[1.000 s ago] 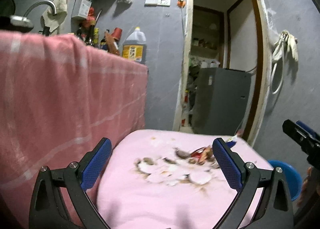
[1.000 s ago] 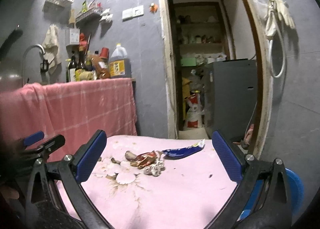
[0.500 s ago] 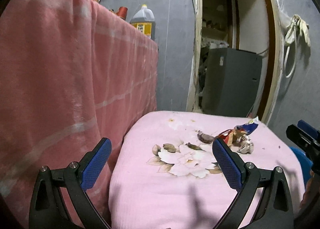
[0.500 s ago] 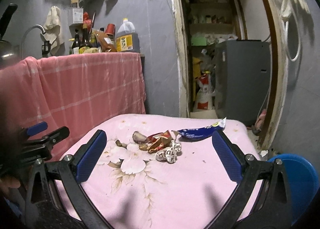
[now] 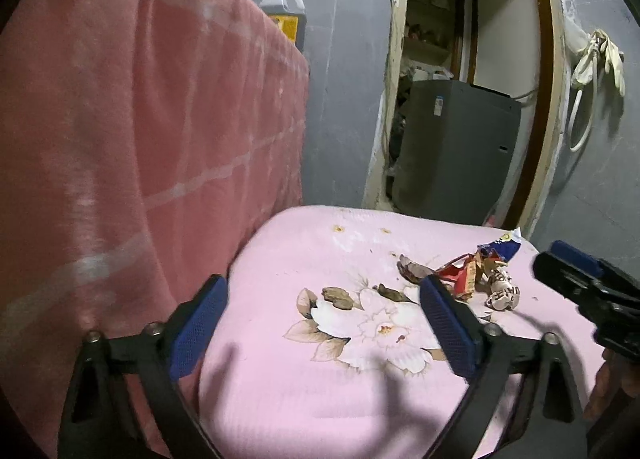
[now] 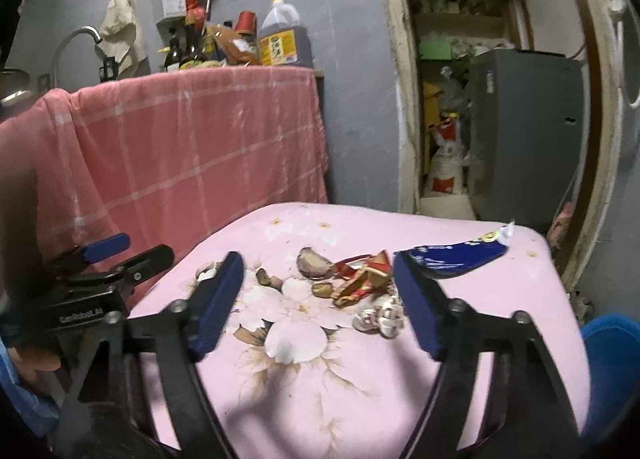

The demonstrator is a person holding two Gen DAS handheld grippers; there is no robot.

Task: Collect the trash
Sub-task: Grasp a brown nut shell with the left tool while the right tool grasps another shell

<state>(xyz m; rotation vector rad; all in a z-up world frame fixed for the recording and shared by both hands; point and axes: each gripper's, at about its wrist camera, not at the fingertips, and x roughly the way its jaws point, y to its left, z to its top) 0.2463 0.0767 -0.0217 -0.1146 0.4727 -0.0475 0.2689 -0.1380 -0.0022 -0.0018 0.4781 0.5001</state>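
Left gripper (image 5: 320, 323): lower centre of the left view, jaws closing, pads apart over the flower print with nothing between them.

Right gripper (image 6: 320, 299): lower centre of the right view, jaws closing to a medium gap. The red and gold wrapper (image 6: 362, 277) and the brown scraps (image 6: 314, 262) show in the gap but lie further off on the cloth; the pads touch none of them.

Pink cloth (image 6: 340, 399): covers the flat surface under both tools. The trash lies in a loose pile at mid-frame: a crumpled white paper ball (image 6: 380, 317) nearest, then the red and gold wrapper, then the brown scraps, with a flat blue wrapper (image 6: 456, 257) behind at the right edge of the cloth.

Blue bin (image 6: 612, 371): lower right of the right view, beside the cloth; its contents cannot be seen.

Jug (image 6: 284, 39): upper centre, on the counter draped with the red checked cloth (image 6: 180, 151); it holds dark liquid. Bottles stand just left of it
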